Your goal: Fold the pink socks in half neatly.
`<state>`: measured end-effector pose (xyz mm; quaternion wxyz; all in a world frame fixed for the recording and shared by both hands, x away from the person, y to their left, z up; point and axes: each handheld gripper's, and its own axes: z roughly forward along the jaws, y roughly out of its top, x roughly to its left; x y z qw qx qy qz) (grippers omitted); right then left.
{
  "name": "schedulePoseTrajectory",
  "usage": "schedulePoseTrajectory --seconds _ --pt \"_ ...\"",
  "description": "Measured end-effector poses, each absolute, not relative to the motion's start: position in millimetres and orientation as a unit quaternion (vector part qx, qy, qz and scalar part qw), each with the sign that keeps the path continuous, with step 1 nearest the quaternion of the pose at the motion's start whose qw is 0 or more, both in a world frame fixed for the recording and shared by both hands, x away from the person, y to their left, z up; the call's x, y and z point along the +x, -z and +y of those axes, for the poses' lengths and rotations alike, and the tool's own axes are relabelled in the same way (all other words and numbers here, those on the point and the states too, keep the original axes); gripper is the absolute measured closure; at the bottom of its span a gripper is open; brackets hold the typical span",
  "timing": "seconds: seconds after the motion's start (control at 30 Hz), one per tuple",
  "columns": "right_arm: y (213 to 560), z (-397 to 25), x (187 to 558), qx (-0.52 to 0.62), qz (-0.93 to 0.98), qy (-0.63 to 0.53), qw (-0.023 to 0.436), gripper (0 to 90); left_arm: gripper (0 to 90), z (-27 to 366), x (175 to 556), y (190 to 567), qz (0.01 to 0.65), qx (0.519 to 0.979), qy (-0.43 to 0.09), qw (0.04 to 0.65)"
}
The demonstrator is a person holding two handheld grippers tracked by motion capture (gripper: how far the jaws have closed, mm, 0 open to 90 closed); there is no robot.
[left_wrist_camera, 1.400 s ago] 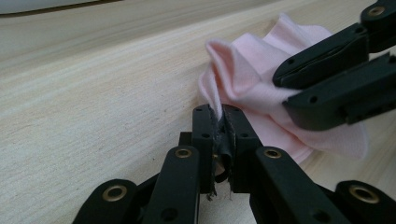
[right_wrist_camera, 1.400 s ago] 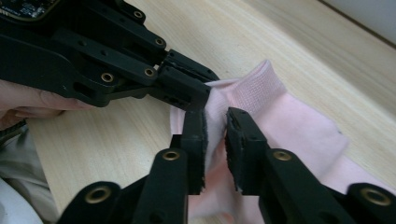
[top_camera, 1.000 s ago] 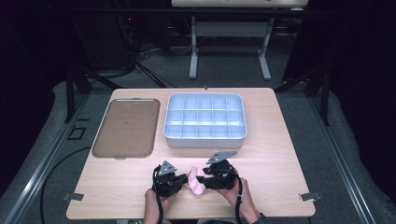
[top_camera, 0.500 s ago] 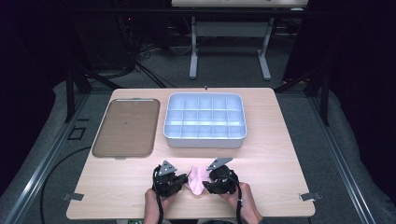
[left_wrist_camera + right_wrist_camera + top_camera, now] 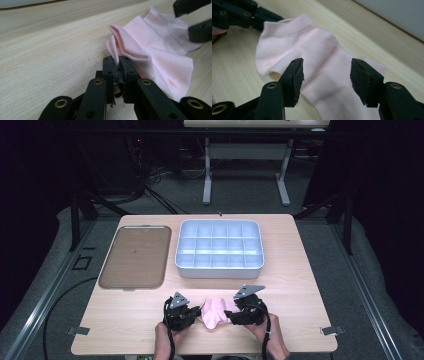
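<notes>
I have the left gripper pinching the pink sock's edge, while my right gripper hangs wide open over it.

Pale pink sock (plain); brown tray; light blue-grey bin; black grippers.

On my table the tray lies left of the divided bin; in front of both, the sock lies between my grippers.
</notes>
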<state>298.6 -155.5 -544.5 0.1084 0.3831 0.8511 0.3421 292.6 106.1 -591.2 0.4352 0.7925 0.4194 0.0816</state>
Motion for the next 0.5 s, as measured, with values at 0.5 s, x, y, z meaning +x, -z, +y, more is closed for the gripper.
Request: schedulePoseTrajectory --seconds 0.5 --pt "565 -202 302 0.464 0.828 -0.289 0.121 55.7 84.5 106 292 591 0.418 0.793 -0.082 0.435"
